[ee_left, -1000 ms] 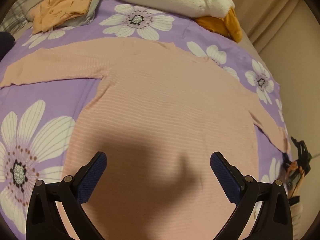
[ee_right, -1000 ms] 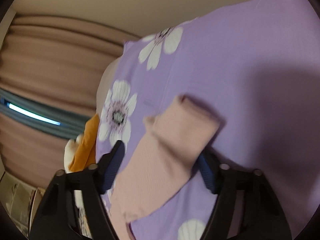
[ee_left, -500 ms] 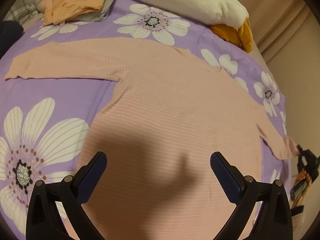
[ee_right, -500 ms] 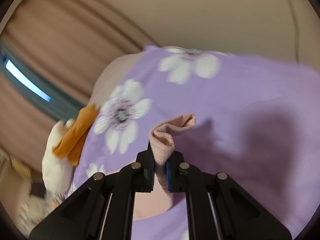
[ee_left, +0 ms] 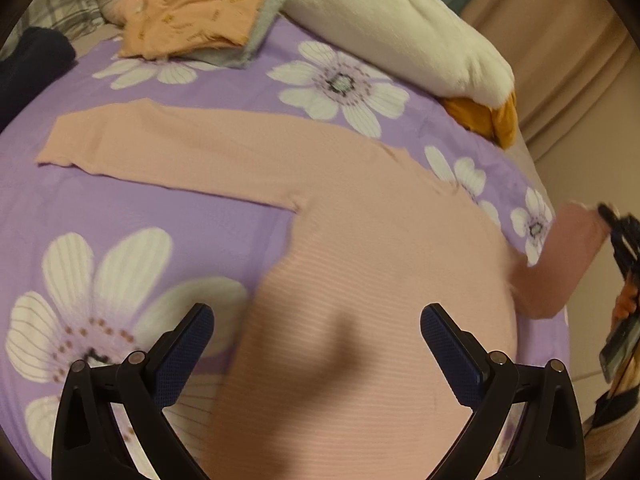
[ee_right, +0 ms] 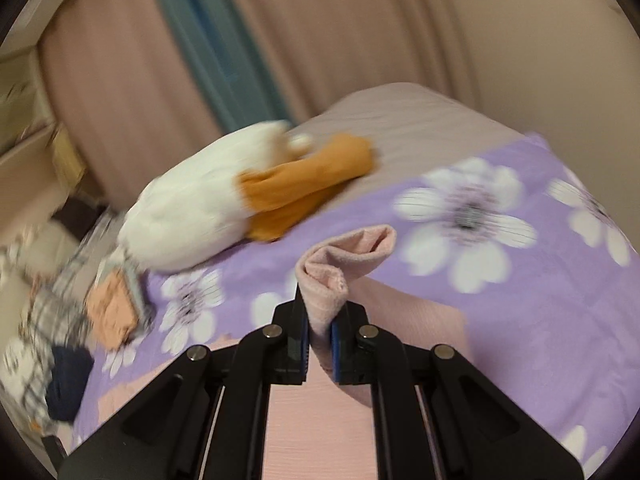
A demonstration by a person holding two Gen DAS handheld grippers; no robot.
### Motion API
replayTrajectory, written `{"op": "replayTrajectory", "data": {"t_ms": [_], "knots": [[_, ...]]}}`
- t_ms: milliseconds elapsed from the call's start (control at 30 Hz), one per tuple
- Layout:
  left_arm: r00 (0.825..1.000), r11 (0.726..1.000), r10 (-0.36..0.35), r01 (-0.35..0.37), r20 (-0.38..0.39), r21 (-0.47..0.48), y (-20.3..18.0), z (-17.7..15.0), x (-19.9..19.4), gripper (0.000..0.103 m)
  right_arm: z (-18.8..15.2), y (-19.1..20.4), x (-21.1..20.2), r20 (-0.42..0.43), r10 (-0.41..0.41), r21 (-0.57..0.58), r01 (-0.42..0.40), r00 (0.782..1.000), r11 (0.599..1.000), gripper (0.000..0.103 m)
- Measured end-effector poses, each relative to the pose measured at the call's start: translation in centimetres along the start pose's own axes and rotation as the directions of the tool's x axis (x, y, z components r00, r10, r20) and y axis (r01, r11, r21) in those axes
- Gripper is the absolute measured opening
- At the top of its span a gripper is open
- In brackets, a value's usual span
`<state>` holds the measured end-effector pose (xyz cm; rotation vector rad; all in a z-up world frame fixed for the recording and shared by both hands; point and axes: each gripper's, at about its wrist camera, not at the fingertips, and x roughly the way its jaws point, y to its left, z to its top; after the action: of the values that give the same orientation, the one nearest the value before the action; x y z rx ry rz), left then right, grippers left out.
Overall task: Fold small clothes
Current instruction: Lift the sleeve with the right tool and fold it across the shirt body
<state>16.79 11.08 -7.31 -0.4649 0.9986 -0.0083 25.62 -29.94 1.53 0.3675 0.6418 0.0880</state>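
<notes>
A pink ribbed long-sleeved top [ee_left: 360, 248] lies flat on the purple flowered bedspread [ee_left: 152, 208]. Its left sleeve [ee_left: 160, 148] stretches out flat to the left. My left gripper [ee_left: 316, 340] is open and empty, hovering over the top's lower body. My right gripper [ee_right: 320, 340] is shut on the cuff of the right sleeve [ee_right: 340, 276] and holds it lifted off the bed. In the left wrist view that raised sleeve [ee_left: 560, 264] and the right gripper [ee_left: 624, 236] show at the right edge.
A white plush toy with orange parts [ee_left: 400, 36] lies at the head of the bed. A pile of orange and grey folded clothes [ee_left: 192, 20] and a dark garment [ee_left: 32, 56] sit at the far left. Curtains [ee_right: 320, 32] hang behind the bed.
My right gripper closed on the right sleeve cuff, lifted it off the bed and swung toward the top's body. My left gripper drifted a little over the top, still open.
</notes>
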Motion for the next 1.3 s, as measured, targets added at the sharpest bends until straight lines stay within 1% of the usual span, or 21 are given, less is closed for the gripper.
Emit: {"op": "replayTrajectory", "data": {"t_ms": [133, 167, 233, 367, 467, 567, 633, 667, 700, 733, 767, 800, 867, 933, 1000, 1033, 1067, 1100, 1167, 1233, 1300], "knots": [[1.000, 0.999, 0.007, -0.006, 0.013, -0.034, 2.0, 0.7, -0.7, 0.102, -1.6, 6.6, 3.4, -0.039, 0.021, -0.154, -0.027, 0.999, 0.988, 0.009], [1.000, 0.999, 0.006, -0.005, 0.012, -0.045, 2.5, 0.8, -0.7, 0.102, -2.4, 8.8, 4.5, -0.051, 0.017, -0.206, -0.027, 0.999, 0.978, 0.009], [1.000, 0.998, 0.012, -0.012, 0.009, -0.061, 3.5, 0.9, -0.8, 0.102, -3.9, 11.1, 5.8, -0.078, 0.017, -0.273, -0.038, 0.997, 0.961, 0.009], [0.999, 0.996, 0.052, -0.051, 0.009, -0.067, 4.6, 1.1, -0.5, 0.102, -9.0, 16.5, 9.6, -0.156, -0.016, -0.449, -0.057, 0.988, 0.892, 0.009], [0.998, 0.996, 0.059, -0.058, 0.011, -0.069, 5.2, 1.4, -0.4, 0.102, -12.4, 18.1, 11.7, -0.206, -0.039, -0.525, -0.077, 0.978, 0.848, 0.009], [0.998, 0.996, 0.056, -0.054, 0.014, -0.076, 5.4, 1.8, -0.3, 0.102, -15.0, 20.1, 13.2, -0.249, -0.042, -0.563, -0.110, 0.968, 0.819, 0.009], [0.999, 0.996, 0.043, -0.041, 0.018, -0.082, 5.5, 2.0, -0.2, 0.102, -16.5, 20.7, 14.4, -0.289, -0.051, -0.592, -0.136, 0.956, 0.795, 0.013], [0.999, 0.996, 0.036, -0.034, 0.019, -0.086, 5.4, 2.2, 0.0, 0.102, -17.2, 21.3, 14.9, -0.305, -0.051, -0.594, -0.149, 0.951, 0.791, 0.016], [0.999, 0.995, 0.028, -0.026, 0.020, -0.092, 5.4, 2.3, 0.1, 0.102, -17.8, 21.4, 15.7, -0.348, -0.050, -0.587, -0.176, 0.936, 0.790, 0.029], [1.000, 0.995, 0.019, -0.017, 0.019, -0.097, 5.3, 2.4, 0.3, 0.102, -18.0, 21.1, 16.3, -0.410, -0.027, -0.555, -0.226, 0.912, 0.800, 0.042], [1.000, 0.995, 0.006, -0.004, 0.019, -0.097, 5.0, 2.7, 0.6, 0.102, -18.7, 21.4, 16.3, -0.447, 0.005, -0.523, -0.265, 0.895, 0.810, 0.047], [1.000, 0.995, 0.000, 0.002, 0.020, -0.096, 4.8, 2.9, 0.7, 0.102, -18.7, 21.2, 16.2, -0.468, 0.031, -0.496, -0.292, 0.883, 0.818, 0.050], [1.000, 0.996, -0.021, 0.023, 0.022, -0.088, 4.0, 3.4, 1.1, 0.102, -17.7, 20.2, 15.1, -0.475, 0.100, -0.443, -0.337, 0.874, 0.831, 0.051], [0.998, 0.995, -0.052, 0.054, 0.024, -0.083, 3.1, 4.0, 1.6, 0.102, -15.5, 17.9, 13.0, -0.458, 0.213, -0.348, -0.394, 0.863, 0.851, 0.059], [0.995, 0.993, -0.094, 0.096, 0.026, -0.073, 1.9, 4.8, 2.1, 0.102, -14.1, 15.5, 11.5, -0.422, 0.271, -0.284, -0.410, 0.865, 0.867, 0.061], [0.992, 0.990, -0.119, 0.121, 0.028, -0.066, 1.1, 5.2, 2.5, 0.102, -13.4, 14.1, 11.0, -0.404, 0.282, -0.257, -0.404, 0.870, 0.878, 0.061], [0.991, 0.989, -0.132, 0.134, 0.030, -0.060, 0.5, 5.5, 2.8, 0.102, -12.5, 12.1, 10.4, -0.384, 0.280, -0.224, -0.383, 0.880, 0.896, 0.061], [0.987, 0.986, -0.158, 0.159, 0.030, -0.046, -0.5, 6.0, 3.3, 0.102, -12.5, 11.1, 10.1, -0.372, 0.272, -0.211, -0.366, 0.888, 0.907, 0.061], [0.980, 0.979, -0.200, 0.200, 0.021, -0.030, -2.1, 6.4, 4.3, 0.102, -12.1, 7.9, 9.6, -0.346, 0.228, -0.184, -0.304, 0.910, 0.935, 0.059], [0.966, 0.966, -0.257, 0.257, -0.001, -0.020, -3.6, 6.8, 5.8, 0.102, -12.0, 5.8, 9.4, -0.333, 0.214, -0.155, -0.277, 0.918, 0.948, 0.053], [0.953, 0.953, -0.302, 0.301, -0.015, -0.019, -4.8, 7.1, 7.0, 0.099, -12.4, 3.8, 8.9, -0.321, 0.203, -0.120, -0.253, 0.925, 0.960, 0.051]]}}
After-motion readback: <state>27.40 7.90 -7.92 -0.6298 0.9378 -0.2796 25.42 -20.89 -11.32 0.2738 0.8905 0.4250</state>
